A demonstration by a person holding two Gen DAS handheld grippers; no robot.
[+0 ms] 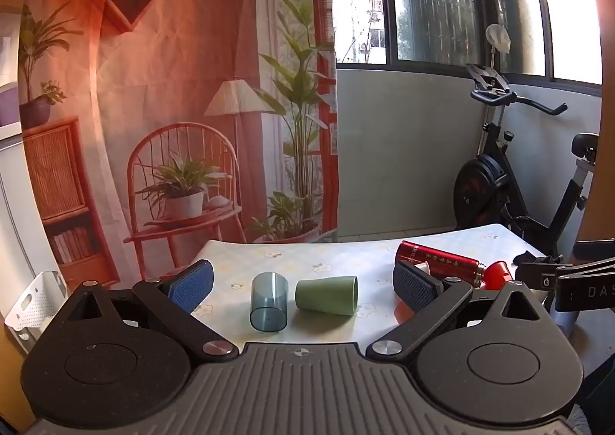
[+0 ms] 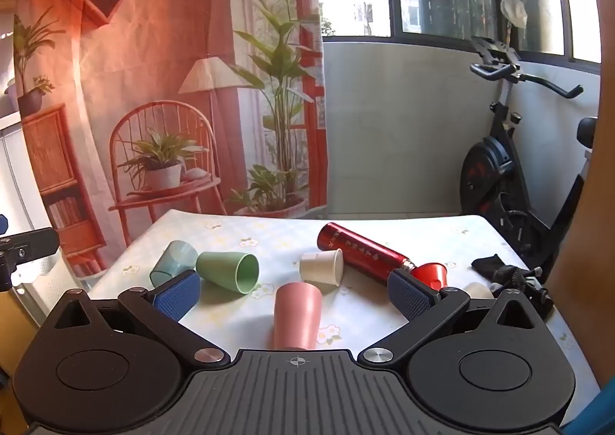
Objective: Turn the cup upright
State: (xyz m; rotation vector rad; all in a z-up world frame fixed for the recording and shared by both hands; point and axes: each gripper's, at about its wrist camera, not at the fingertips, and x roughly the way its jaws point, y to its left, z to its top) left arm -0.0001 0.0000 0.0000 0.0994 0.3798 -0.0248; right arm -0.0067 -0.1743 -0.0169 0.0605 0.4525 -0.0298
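Several cups lie on their sides on the flowered table [image 2: 384, 300]. In the left wrist view a clear blue cup [image 1: 268, 301] and a green cup [image 1: 326, 295] lie between my fingers. My left gripper [image 1: 303, 287] is open and empty, just short of them. In the right wrist view a pink cup [image 2: 296, 316] lies straight ahead and close, with a white cup [image 2: 322, 266], the green cup [image 2: 227, 270] and the blue cup [image 2: 173, 262] beyond. My right gripper [image 2: 294, 291] is open and empty, above the pink cup.
A red flask [image 2: 363, 252] lies on its side at the right, with its red cap [image 2: 432, 274] beside it. A black cloth [image 2: 507, 271] lies at the table's right edge. An exercise bike [image 2: 511, 173] stands behind the table. A white basket [image 1: 34, 300] hangs at the left.
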